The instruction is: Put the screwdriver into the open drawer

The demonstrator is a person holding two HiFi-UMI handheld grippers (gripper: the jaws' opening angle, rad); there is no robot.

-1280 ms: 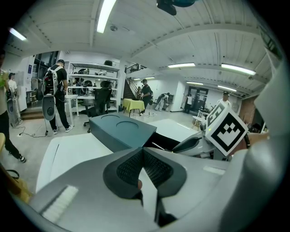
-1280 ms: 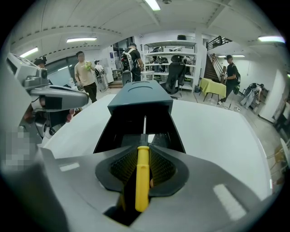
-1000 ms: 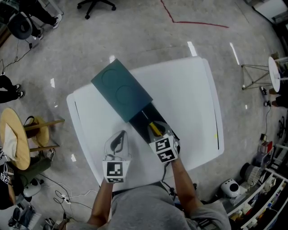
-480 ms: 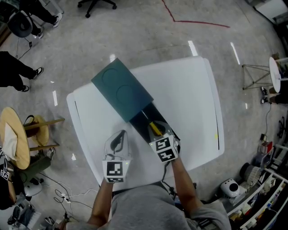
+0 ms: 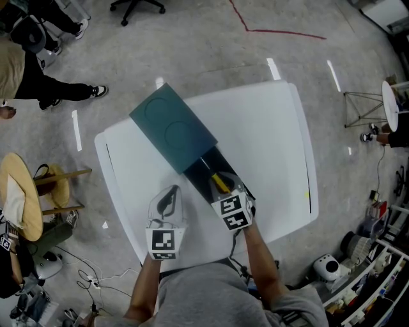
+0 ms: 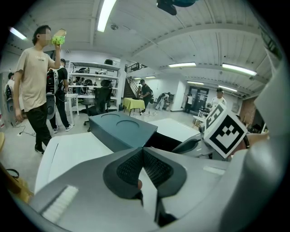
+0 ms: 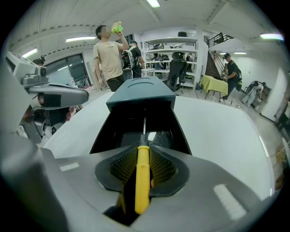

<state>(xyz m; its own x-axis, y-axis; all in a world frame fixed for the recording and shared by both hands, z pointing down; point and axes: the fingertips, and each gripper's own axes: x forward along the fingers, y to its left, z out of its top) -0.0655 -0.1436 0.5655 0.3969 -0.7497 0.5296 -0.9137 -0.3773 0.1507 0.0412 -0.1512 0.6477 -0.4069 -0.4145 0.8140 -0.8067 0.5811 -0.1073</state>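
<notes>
One white worktop (image 5: 275, 140) bears one teal cabinet (image 5: 172, 128), its drawer (image 5: 201, 167) open. The right gripper (image 7: 143, 154) fingers clench the single screwdriver (image 7: 141, 190), its tip dim. The left gripper (image 6: 142, 156) fingers meet, empty.

1. white table (image 5: 275, 140), middle of the frame, rounded corners, glare streaks along the top edge.
2. person in a beige shirt and dark trousers (image 5: 19, 73), upper left, on the grey floor.
3. round wooden stool (image 5: 25, 185), left edge, pale cloth draped over it.
4. black chair base (image 5: 136, 6), top edge.
5. red line (image 5: 284, 33) on the floor, top centre.
6. tripod stand (image 5: 361, 110), right edge.
7. tangled cables (image 5: 83, 278), lower left corner.
</notes>
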